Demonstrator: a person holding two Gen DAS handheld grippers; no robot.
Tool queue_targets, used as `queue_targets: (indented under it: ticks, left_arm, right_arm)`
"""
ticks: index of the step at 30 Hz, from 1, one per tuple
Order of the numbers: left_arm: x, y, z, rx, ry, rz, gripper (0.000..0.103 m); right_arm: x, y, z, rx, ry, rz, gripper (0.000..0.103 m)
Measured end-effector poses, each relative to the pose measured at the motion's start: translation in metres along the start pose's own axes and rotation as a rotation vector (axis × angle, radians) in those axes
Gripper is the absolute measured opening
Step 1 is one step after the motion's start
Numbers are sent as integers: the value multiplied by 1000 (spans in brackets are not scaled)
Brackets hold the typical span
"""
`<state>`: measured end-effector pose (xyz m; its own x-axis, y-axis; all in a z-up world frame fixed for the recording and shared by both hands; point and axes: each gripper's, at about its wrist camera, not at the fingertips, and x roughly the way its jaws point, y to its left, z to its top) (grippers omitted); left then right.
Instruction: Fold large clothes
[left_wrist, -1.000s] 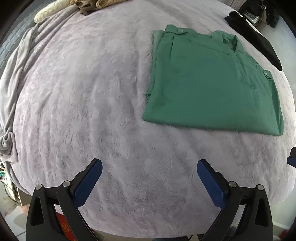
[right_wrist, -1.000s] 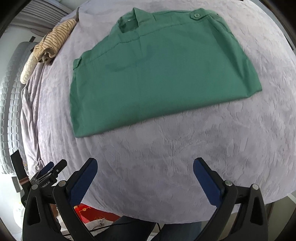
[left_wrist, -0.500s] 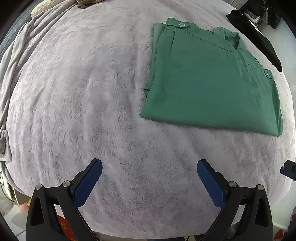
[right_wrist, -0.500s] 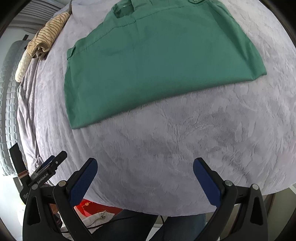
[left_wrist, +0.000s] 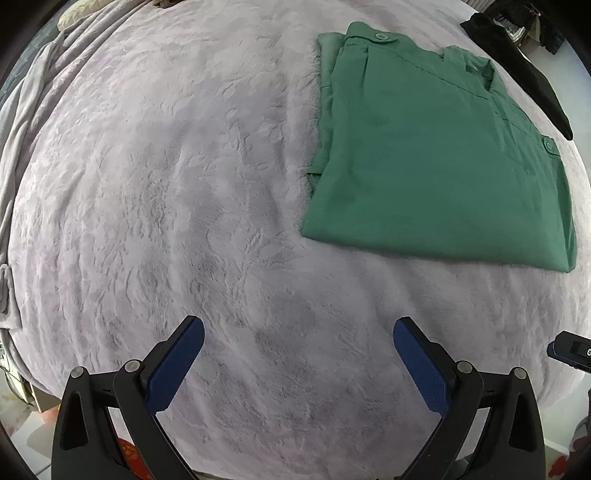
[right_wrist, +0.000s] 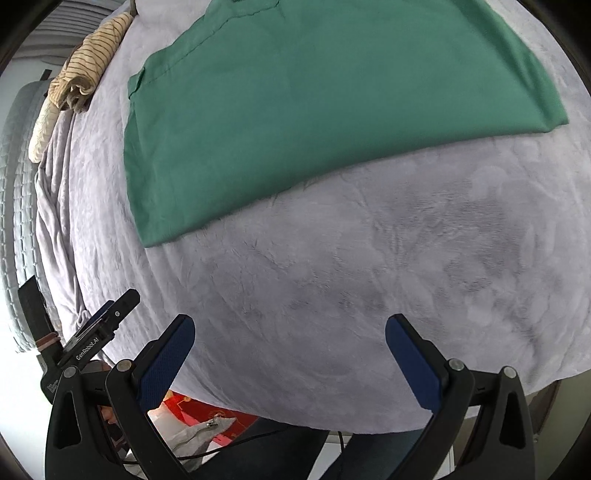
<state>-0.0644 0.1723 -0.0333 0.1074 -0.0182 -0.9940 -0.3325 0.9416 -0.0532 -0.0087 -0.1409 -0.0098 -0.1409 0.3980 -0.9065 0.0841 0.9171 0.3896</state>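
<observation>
Bed w/ gray plush blanket (left_wrist: 184, 184), daylight, pale floor.

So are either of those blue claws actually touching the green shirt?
Apart. In each wrist view a wide strip of bare grey blanket lies between the open left gripper or right gripper and the green shirt.

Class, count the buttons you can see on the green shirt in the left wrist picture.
2. One button sits at the far left corner of the shirt; the other button is near its right edge. More may be hidden in the folds.
</observation>
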Motion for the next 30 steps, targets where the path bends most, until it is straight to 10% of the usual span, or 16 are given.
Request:
queue_targets:
  ticks: [25, 30]
  left_arm:
    - [43, 48, 82, -114, -110, -404, 103]
    - [51, 61, 96, -184, -98, -513, 103]
  right_arm:
    - [112, 44, 67, 219, -96, 783, 95]
    - [122, 43, 72, 244, -76, 803, 7]
